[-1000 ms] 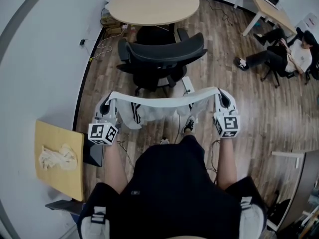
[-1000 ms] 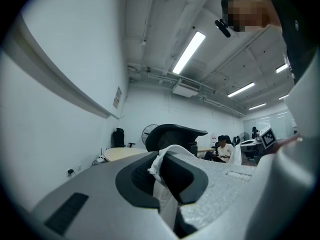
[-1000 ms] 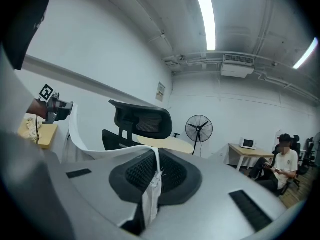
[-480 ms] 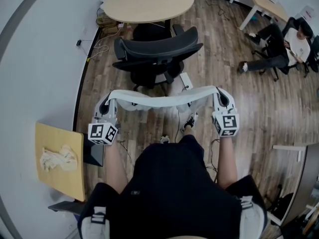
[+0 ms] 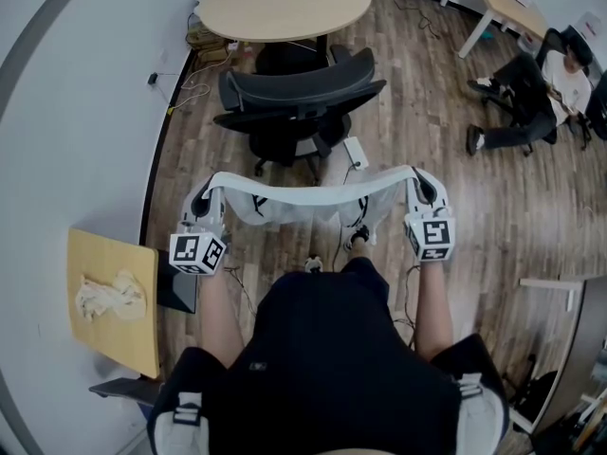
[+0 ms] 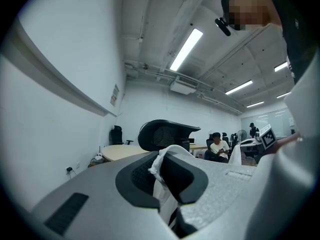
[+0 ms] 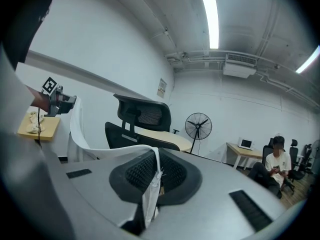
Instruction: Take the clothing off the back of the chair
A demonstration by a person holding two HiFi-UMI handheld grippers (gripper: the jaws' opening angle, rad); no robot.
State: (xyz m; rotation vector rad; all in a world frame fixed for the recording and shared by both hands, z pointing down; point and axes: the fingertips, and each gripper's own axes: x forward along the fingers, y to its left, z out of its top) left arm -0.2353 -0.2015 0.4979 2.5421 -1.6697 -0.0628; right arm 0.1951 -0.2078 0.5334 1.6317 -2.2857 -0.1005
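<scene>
A white garment (image 5: pixel 313 195) hangs stretched between my two grippers, in front of the person's body and apart from the black office chair (image 5: pixel 299 98) beyond it. My left gripper (image 5: pixel 207 200) is shut on the garment's left end, and white cloth (image 6: pixel 162 176) shows pinched between its jaws. My right gripper (image 5: pixel 418 190) is shut on the right end, with a fold of cloth (image 7: pixel 150 191) caught between its pads. In the right gripper view the garment (image 7: pixel 80 134) runs off to the left toward the other gripper. The chair's back (image 7: pixel 142 113) is bare.
A round wooden table (image 5: pixel 285 3) stands behind the chair. At the left wall a small yellow table (image 5: pixel 119 301) carries a crumpled cloth (image 5: pixel 106 297). A seated person (image 5: pixel 531 83) is at the far right, near a desk (image 5: pixel 498 3). A standing fan (image 7: pixel 198 126) shows beyond the chair.
The garment has stayed stretched between both grippers; its hanging middle part has swung slightly. The chair sits a little further up in the view than a second ago.
</scene>
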